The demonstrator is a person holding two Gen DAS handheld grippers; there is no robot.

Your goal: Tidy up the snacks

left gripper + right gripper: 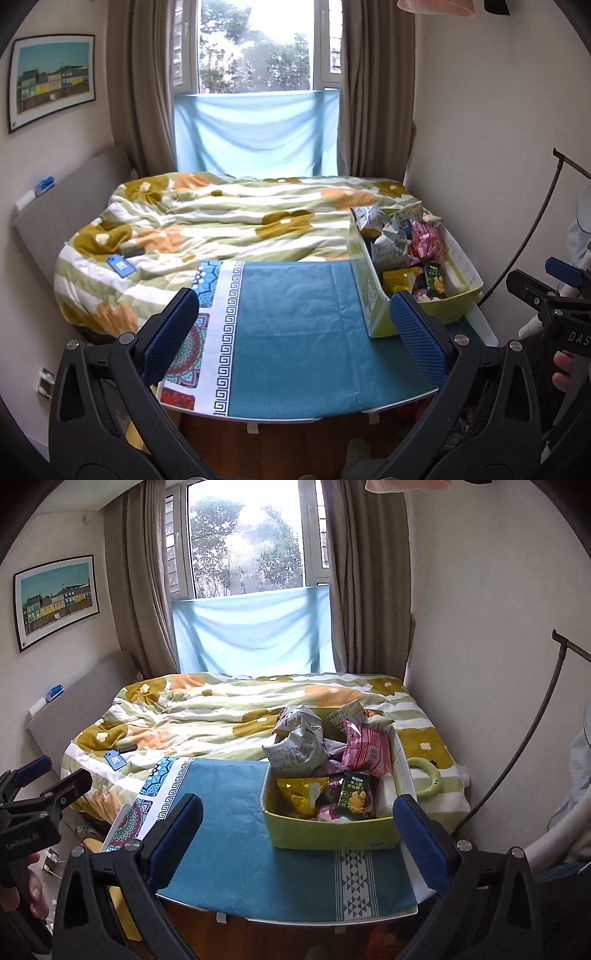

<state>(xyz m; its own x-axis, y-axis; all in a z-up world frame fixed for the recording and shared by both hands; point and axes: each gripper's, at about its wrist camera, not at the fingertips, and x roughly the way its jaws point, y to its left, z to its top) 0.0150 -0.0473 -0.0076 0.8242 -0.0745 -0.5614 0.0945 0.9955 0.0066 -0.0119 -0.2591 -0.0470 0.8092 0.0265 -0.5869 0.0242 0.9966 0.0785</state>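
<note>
Two open grippers, snack box lengthwise toward window

Between the tongs of the left gripper lies a matt teal cloth, finely woven, with a printed border. Its pads look like rough blue mesh rubber on matt black plastic arms with small shiny metal bolts. Ahead of the right gripper sits a matt green cardboard box holding glossy, crinkled foil and plastic snack packets. Beyond, a soft, rumpled cotton quilt.
</note>
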